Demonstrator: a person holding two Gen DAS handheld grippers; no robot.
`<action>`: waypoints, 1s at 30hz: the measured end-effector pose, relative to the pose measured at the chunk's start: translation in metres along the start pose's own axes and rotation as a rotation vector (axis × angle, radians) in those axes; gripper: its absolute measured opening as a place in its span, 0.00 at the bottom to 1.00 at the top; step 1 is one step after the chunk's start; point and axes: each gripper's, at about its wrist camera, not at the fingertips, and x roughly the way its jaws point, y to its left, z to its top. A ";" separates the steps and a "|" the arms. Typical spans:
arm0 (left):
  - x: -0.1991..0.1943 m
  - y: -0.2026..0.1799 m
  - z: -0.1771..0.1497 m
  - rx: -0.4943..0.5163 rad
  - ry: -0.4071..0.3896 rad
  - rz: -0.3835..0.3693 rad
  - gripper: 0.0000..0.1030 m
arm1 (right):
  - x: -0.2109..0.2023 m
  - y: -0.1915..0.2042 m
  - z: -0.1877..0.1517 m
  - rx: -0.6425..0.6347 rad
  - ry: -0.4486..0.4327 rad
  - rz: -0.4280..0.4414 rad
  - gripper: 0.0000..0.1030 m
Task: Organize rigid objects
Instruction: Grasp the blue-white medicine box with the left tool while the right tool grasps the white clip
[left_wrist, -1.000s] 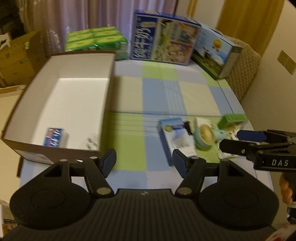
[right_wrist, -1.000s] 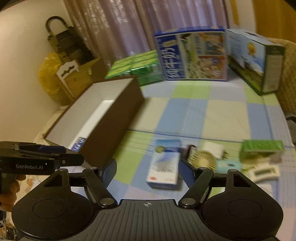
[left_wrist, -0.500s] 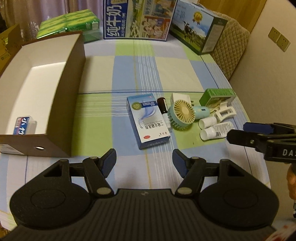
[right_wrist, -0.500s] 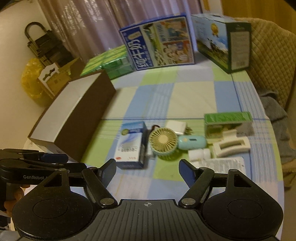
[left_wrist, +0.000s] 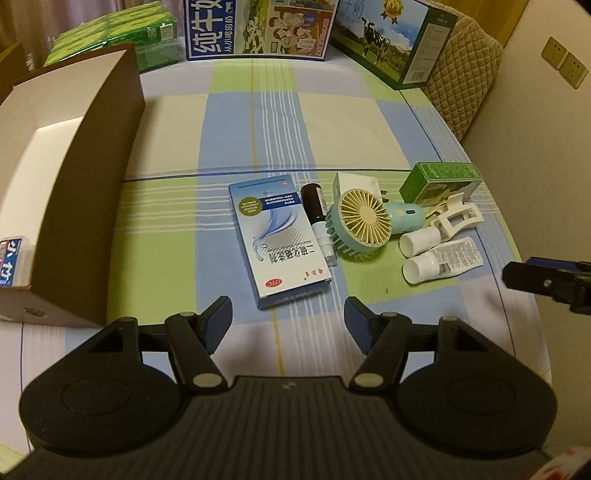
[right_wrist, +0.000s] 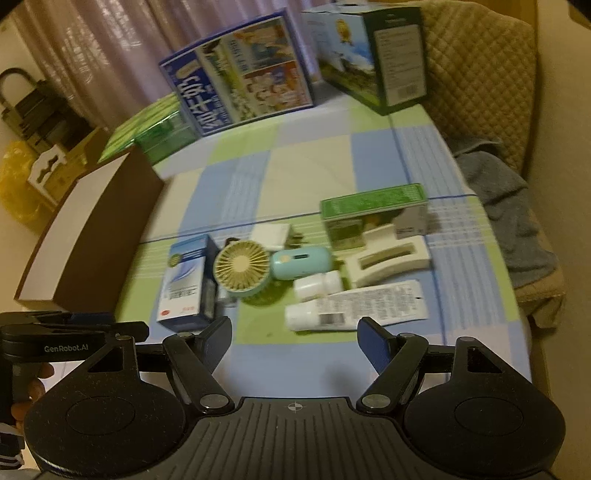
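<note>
Left wrist view: the left claw (left_wrist: 288, 314) hangs open and empty just short of the blue box (left_wrist: 275, 234) (flat near the desk's (left_wrist: 332, 122) front edge); it should straddle the narrow sides squarely, clear of the brown bottle (left_wrist: 317, 221).

"GenRobot.AI" stands in pale letters on the left gripper (right_wrist: 74, 334), just left of the brown box (right_wrist: 92, 240); other print is unreadable.

The right gripper (right_wrist: 293, 332) hangs with jaws apart above the worktop (right_wrist: 314, 162), nothing between them, near a fan (right_wrist: 242, 267) and tube (right_wrist: 354, 308).
</note>
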 end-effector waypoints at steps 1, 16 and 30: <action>0.004 -0.001 0.001 0.002 0.000 0.000 0.63 | 0.000 -0.003 0.000 0.007 -0.003 -0.010 0.70; 0.067 -0.004 0.041 0.010 0.010 0.059 0.63 | -0.003 -0.055 0.005 0.134 -0.030 -0.129 0.70; 0.103 0.002 0.061 -0.015 0.044 0.099 0.63 | 0.013 -0.070 0.019 0.080 -0.042 -0.145 0.70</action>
